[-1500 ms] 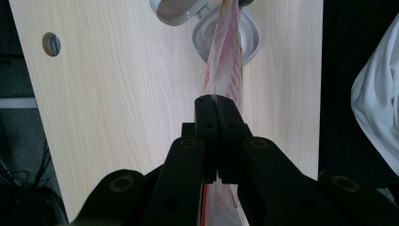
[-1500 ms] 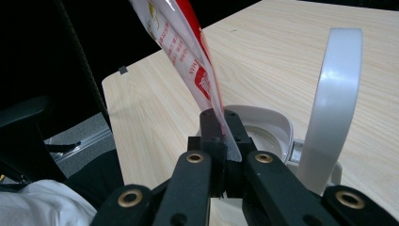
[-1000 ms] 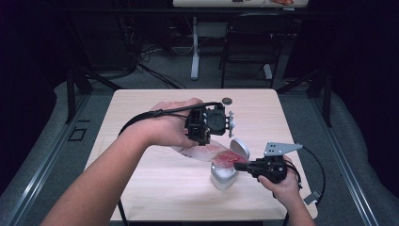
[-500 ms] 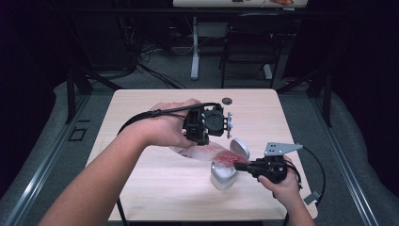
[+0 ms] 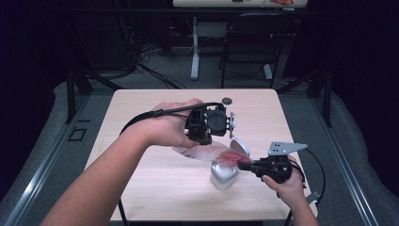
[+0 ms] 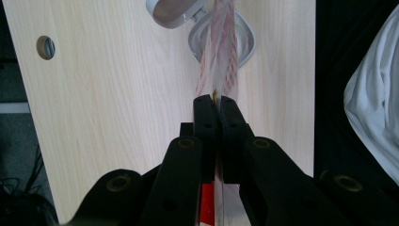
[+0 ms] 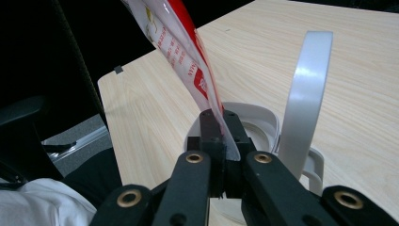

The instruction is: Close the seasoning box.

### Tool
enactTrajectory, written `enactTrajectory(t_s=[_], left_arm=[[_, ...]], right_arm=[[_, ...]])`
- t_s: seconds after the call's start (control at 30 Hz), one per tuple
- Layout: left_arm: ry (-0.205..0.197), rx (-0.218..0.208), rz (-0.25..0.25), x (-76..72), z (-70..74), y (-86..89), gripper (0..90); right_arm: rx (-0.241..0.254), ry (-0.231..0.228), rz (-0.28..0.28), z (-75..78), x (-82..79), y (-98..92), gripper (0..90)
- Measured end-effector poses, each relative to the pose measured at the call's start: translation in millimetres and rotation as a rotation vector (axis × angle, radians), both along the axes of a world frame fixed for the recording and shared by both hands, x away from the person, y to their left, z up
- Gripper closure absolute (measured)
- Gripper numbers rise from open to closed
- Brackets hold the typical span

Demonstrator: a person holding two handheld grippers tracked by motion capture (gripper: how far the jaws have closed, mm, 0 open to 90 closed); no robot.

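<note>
A clear plastic bag with red print [image 5: 211, 153] stretches between my two grippers over the table. My left gripper [image 5: 203, 140] is shut on its upper end, and in the left gripper view the bag [image 6: 217, 52] runs from the jaws down toward a small white bin [image 6: 244, 42]. My right gripper [image 5: 241, 165] is shut on the bag's lower end [image 7: 188, 56], just above the open mouth of the white bin [image 5: 222, 175]. The bin's lid [image 7: 303, 99] stands up, hinged open beside the jaws.
The light wooden table [image 5: 141, 188] has a round cable hole [image 5: 227, 100] at its far edge. A chair [image 5: 249, 37] and a table leg [image 5: 195, 47] stand beyond on the grey floor. A white garment [image 6: 371, 113] lies past the table's edge.
My left gripper has shifted slightly right and lifted a little with the bag's end. The right gripper and bin stay in place.
</note>
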State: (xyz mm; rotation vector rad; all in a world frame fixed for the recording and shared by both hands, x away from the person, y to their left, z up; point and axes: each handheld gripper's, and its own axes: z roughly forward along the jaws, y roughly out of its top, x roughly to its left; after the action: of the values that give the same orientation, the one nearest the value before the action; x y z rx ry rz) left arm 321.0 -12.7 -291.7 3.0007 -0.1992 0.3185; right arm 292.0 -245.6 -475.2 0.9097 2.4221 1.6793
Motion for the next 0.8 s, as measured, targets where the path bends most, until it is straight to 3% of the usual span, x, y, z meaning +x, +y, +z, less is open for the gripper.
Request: enactTrajectory(t_s=[0.8], left_arm=[[0.013, -0.024, 0.019, 3.8, -8.0, 12.9, 88.3]], right_arm=[[-0.022, -0.029, -0.014, 6.3, -2.5, 0.1, 90.0]])
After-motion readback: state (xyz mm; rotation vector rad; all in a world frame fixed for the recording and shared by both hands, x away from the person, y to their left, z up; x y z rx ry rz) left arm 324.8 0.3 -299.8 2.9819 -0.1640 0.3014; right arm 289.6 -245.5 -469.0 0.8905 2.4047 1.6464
